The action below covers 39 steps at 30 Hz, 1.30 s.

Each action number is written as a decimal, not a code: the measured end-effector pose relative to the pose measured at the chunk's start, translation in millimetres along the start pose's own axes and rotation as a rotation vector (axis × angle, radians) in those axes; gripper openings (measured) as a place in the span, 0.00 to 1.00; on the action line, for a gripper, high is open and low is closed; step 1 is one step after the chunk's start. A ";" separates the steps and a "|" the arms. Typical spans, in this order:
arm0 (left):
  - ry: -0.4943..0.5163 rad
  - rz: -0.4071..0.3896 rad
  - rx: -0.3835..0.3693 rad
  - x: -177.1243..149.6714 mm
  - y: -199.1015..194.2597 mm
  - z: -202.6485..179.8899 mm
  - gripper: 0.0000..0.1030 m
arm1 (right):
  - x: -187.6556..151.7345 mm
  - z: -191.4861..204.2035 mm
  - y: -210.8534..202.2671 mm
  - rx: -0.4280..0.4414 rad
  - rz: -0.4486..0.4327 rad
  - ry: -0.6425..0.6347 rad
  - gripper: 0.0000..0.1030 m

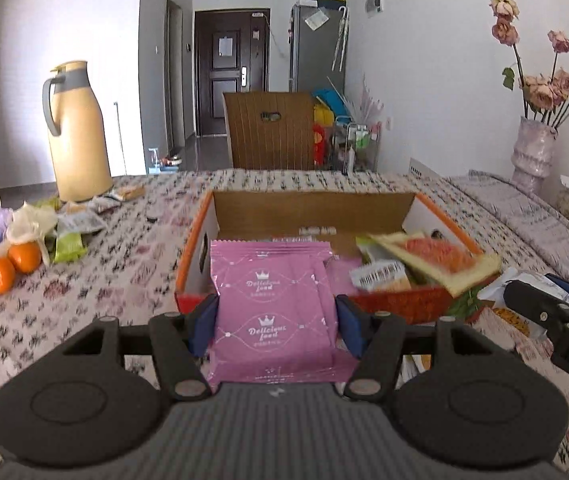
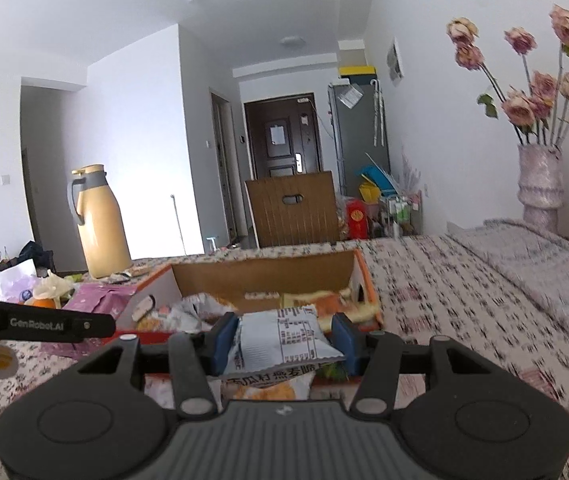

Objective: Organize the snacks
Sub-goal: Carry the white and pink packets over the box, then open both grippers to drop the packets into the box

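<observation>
The open cardboard box [image 1: 312, 216] stands on the patterned bench [image 1: 132, 280] with its top uncovered, so entry from above is left free. Its far half is bare down to the floor, while the near right part is filled by loose snack packets [image 1: 424, 260]. The left tongs [image 1: 276, 320] are occupied by a pink packet [image 1: 272, 304], the right tongs [image 2: 280, 340] by a grey-white bag [image 2: 284, 340], both just before the box's near wall. Left of the box, passage is narrowed by oranges [image 1: 8, 264], wrappers [image 1: 72, 232] and a tall yellow jug [image 1: 78, 132]. To the right, open cloth is bounded by a vase [image 2: 540, 184] of flowers.
</observation>
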<state>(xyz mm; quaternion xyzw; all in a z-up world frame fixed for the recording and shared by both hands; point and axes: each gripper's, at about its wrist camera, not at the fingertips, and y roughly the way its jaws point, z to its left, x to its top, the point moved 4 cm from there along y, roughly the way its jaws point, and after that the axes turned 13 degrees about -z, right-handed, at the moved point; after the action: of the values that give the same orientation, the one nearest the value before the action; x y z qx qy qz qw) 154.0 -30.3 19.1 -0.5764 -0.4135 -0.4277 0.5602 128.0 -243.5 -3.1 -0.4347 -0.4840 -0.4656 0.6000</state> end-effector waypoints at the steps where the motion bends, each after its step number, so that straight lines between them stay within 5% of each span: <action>1: 0.002 -0.006 0.004 4.0 4.5 0.1 0.61 | 2.3 1.1 4.6 0.005 -0.005 -0.004 0.50; 18: 0.044 -0.066 0.037 49.0 83.3 -2.9 0.61 | 27.1 11.9 105.6 0.035 -0.038 -0.077 0.50; 35: 0.032 -0.028 0.035 21.6 122.0 7.6 0.62 | -3.1 -0.3 145.5 -0.019 0.022 -0.068 0.50; 37: 0.021 -0.038 0.039 22.7 120.1 9.4 0.71 | -4.1 -0.6 145.2 -0.020 0.027 -0.067 0.50; 39: 0.014 -0.058 0.058 25.0 117.4 11.3 1.00 | -5.0 -2.5 144.5 -0.030 0.029 -0.060 0.60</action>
<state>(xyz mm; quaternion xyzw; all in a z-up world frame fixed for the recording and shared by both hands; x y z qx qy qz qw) 273.8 -22.6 8.7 -0.5446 -0.4385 -0.4357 0.5669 269.4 -218.0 -18.7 -0.4642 -0.4885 -0.4508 0.5854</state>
